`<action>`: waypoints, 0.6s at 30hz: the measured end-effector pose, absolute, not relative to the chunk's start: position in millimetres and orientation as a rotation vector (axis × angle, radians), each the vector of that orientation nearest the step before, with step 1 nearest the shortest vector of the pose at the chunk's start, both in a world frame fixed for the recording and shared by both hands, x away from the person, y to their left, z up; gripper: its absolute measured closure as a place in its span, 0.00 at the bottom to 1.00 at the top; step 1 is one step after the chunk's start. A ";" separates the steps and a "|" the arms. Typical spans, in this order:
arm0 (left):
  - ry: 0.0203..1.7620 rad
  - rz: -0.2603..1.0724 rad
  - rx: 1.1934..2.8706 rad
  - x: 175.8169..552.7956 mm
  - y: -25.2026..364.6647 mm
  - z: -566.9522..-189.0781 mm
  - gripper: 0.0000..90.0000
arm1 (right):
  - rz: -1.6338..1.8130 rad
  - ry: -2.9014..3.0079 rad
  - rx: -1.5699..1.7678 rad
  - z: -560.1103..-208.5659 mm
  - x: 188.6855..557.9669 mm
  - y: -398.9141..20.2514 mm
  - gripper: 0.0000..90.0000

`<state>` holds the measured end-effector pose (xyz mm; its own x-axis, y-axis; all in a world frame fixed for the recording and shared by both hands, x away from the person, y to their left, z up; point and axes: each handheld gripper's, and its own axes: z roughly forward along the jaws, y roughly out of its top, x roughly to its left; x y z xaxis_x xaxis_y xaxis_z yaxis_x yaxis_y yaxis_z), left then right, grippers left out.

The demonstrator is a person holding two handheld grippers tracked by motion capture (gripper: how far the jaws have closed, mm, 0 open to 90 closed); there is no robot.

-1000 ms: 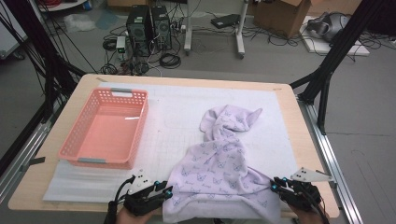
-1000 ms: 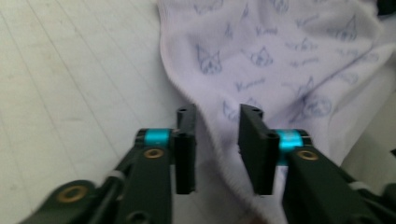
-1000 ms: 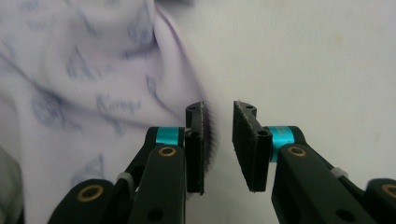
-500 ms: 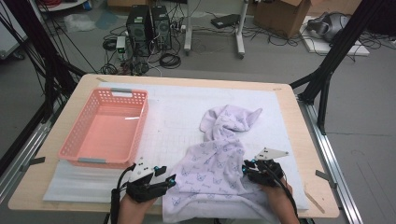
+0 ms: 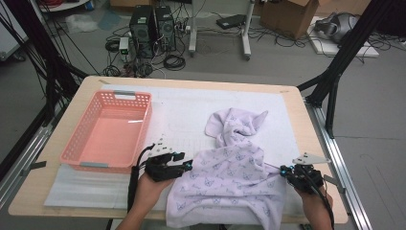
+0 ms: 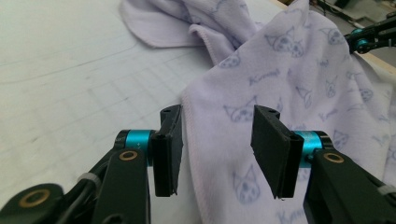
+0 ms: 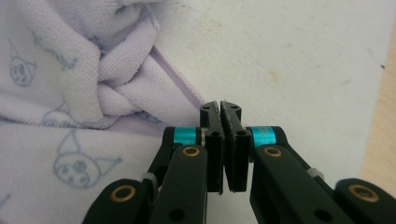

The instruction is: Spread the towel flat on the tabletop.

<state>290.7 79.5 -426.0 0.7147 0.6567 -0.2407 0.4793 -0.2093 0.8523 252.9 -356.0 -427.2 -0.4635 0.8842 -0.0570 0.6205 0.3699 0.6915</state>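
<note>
The table (image 5: 48, 191) is covered by a white mat (image 5: 191, 110), on which a pink basket (image 5: 107, 132) stands at the left and a lilac printed towel (image 5: 230, 177) lies right of centre, its far part bunched and its near part spread, overhanging the near table edge. Since a second ago the towel is seen to have been shifted little, while both grippers have been relocated: the right gripper (image 5: 287, 171), lately brought inward over the cloth, is now found at the towel's right hem, and the left gripper (image 5: 184, 165) has been advanced from the near edge to the left hem. The left jaws are spread wide, with the stitched hem lying between them (no pinch yet made). The right jaws are pressed together beside the hem; no cloth can be made out between them. A two-handed grasp is therefore judged to be in preparation, not achieved. Open mat is available beyond and left of the towel; the basket wall stands near the left gripper, and the table's right edge lies just beside the right gripper, so outward room there is limited.
</note>
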 end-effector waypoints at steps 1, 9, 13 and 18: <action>0.875 0.215 1.867 295.6 74.6 -424.8 0.62 | 0.889 2.201 1.312 -427.4 253.9 -357.9 0.95; 0.892 0.176 1.881 337.1 41.1 -419.1 0.65 | 0.996 2.158 1.285 -427.3 261.2 -353.9 0.78; 0.903 0.135 1.877 352.5 20.7 -421.3 0.66 | 0.990 2.172 1.263 -429.1 261.1 -351.9 0.76; 0.886 0.089 1.919 360.0 -8.9 -429.4 0.64 | 0.998 2.173 1.269 -432.0 262.3 -351.2 0.74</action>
<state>360.0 -8.9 -429.4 0.7311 0.6125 -0.3004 0.5409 -0.2521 0.8024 262.3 -351.2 -432.0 -0.4881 0.8727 -0.0077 0.5628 0.3215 0.7615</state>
